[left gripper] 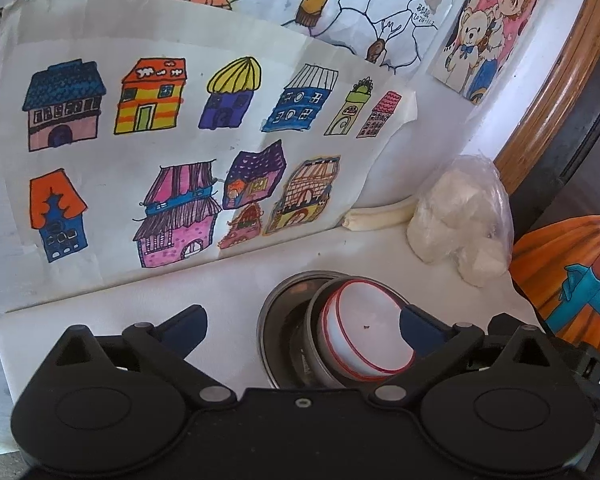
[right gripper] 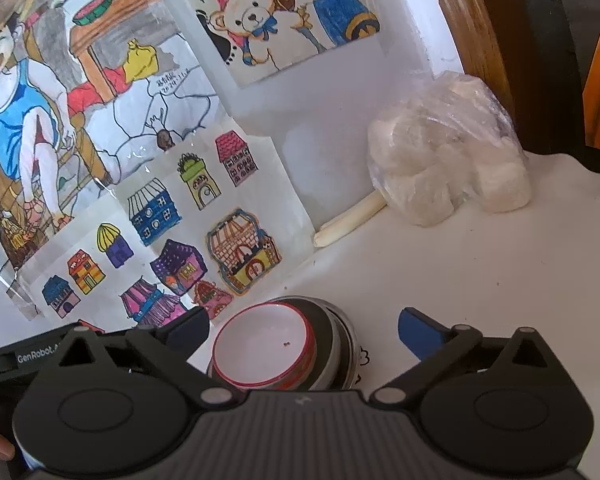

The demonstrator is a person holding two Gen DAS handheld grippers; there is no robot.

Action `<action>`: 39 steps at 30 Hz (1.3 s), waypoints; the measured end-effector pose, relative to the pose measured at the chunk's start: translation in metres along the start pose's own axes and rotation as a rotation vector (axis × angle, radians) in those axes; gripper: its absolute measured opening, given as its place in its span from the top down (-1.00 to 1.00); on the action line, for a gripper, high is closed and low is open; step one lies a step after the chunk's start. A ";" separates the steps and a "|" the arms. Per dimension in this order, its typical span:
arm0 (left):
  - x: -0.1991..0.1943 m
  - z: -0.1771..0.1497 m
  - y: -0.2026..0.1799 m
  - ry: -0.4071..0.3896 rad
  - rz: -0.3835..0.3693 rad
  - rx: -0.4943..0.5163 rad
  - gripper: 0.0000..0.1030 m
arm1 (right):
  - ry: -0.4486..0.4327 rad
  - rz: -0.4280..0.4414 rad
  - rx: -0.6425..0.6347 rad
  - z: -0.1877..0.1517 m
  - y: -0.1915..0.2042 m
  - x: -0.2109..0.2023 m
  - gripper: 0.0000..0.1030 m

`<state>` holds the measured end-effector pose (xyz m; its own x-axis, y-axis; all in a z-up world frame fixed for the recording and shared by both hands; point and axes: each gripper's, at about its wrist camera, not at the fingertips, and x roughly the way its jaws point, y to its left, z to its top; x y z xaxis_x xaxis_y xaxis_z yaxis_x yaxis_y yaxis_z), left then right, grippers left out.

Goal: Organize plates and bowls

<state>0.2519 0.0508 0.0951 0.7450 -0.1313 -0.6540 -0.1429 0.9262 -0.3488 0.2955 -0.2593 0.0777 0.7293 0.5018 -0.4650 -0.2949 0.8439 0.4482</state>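
Note:
A white bowl with a red rim [left gripper: 364, 332] lies tilted inside a grey metal bowl [left gripper: 316, 344], and both rest in a wider steel bowl [left gripper: 276, 320] on the white tabletop. My left gripper [left gripper: 302, 322] is open around this stack; its right finger [left gripper: 416, 324] overlaps the white bowl's rim and its left finger stands well clear. In the right wrist view the white bowl [right gripper: 260, 344] and the grey bowl [right gripper: 328, 340] sit between the open fingers of my right gripper [right gripper: 304, 330], nearer the left finger. Nothing is gripped.
Children's drawings [left gripper: 172, 152] lean on the wall right behind the bowls. A clear bag of white lumps [right gripper: 448, 160] and a pale stick [right gripper: 348, 220] lie at the back right. A wooden frame [left gripper: 548, 80] borders the right. The white tabletop [right gripper: 500, 280] stretches to the right.

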 end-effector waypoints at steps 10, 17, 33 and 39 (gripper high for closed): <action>-0.022 -0.011 0.000 -0.091 0.030 0.025 -0.98 | -0.108 -0.024 -0.100 -0.014 0.010 -0.021 -1.00; -0.039 -0.024 -0.002 -0.150 0.055 0.052 -0.98 | -0.178 -0.044 -0.122 -0.027 0.017 -0.043 -1.00; -0.075 -0.057 -0.007 -0.216 0.054 0.094 -0.98 | -0.246 -0.092 -0.159 -0.054 0.025 -0.092 -1.00; -0.089 -0.071 -0.012 -0.243 0.057 0.139 -0.98 | -0.245 -0.117 -0.198 -0.066 0.030 -0.105 -1.00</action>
<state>0.1411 0.0260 0.1102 0.8751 -0.0042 -0.4839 -0.1112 0.9715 -0.2095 0.1694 -0.2741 0.0894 0.8850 0.3594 -0.2961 -0.2973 0.9255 0.2346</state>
